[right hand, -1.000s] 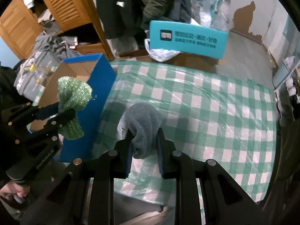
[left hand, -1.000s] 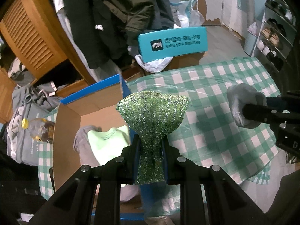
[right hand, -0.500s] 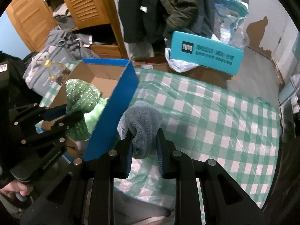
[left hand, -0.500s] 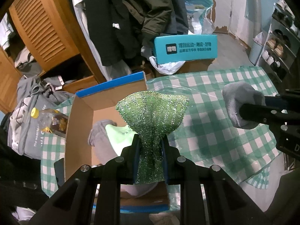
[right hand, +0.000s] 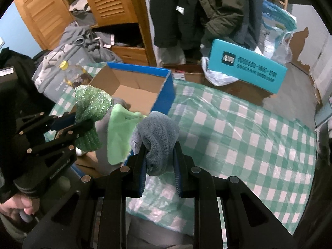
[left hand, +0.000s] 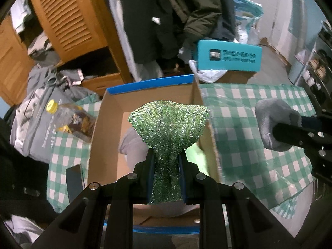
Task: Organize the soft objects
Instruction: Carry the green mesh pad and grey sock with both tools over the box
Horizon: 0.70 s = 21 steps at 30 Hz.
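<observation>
My left gripper (left hand: 166, 161) is shut on a sparkly green scouring cloth (left hand: 169, 126), held above the open cardboard box (left hand: 110, 112) with blue outer walls. A light green cloth (right hand: 119, 132) and a grey cloth (left hand: 132, 143) lie inside the box. My right gripper (right hand: 158, 157) is shut on a grey-blue towel (right hand: 157, 137), just right of the box's near corner over the green checked tablecloth (right hand: 238, 137). From the right wrist, the left gripper (right hand: 81, 124) with its green cloth (right hand: 91, 108) shows over the box's left side.
A teal carton (right hand: 247, 68) on a brown box stands beyond the table. A plastic bottle with a yellow cap (left hand: 68, 118) lies on a grey bag (left hand: 35, 128) left of the box. Dark coats (right hand: 197, 10) hang by a wooden wardrobe (right hand: 108, 2). A person's hand (right hand: 18, 205) holds the left gripper.
Both grippers have carried their cloths leftward toward the box. The green cloth now hangs over the box's inside, and the grey-blue towel has reached the box's near corner.
</observation>
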Each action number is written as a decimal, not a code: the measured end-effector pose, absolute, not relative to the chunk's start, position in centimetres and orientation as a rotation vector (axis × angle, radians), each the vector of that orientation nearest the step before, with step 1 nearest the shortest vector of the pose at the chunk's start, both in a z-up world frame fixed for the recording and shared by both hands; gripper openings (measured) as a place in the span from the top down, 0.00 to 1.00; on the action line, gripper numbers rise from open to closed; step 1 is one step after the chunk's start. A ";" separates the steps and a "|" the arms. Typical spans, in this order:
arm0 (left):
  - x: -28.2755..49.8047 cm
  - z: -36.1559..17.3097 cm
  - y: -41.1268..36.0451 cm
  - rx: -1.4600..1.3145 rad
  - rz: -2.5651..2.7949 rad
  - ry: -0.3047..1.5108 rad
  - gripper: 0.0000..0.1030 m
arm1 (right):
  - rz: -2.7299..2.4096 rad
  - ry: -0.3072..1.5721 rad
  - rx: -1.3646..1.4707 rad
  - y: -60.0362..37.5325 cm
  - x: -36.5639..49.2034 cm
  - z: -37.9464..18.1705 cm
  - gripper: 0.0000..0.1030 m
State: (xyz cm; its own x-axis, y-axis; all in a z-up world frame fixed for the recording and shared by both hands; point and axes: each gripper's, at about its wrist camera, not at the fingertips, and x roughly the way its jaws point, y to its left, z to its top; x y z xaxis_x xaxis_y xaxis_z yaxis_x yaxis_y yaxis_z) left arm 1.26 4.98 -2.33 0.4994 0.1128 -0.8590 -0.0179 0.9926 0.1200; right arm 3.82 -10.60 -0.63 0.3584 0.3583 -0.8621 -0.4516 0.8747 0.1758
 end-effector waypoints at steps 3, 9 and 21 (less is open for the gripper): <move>1.3 -2.7 6.1 0.088 0.095 1.055 0.80 | 0.539 1.091 -0.103 -9.4 3.9 -0.8 0.80; 1.4 -3.7 7.8 0.072 0.120 1.082 0.80 | 0.578 1.105 -0.122 -6.7 4.2 -1.3 0.80; 1.6 -5.1 10.4 0.047 0.165 1.114 0.79 | 0.627 1.139 -0.137 -2.9 5.2 -3.1 0.80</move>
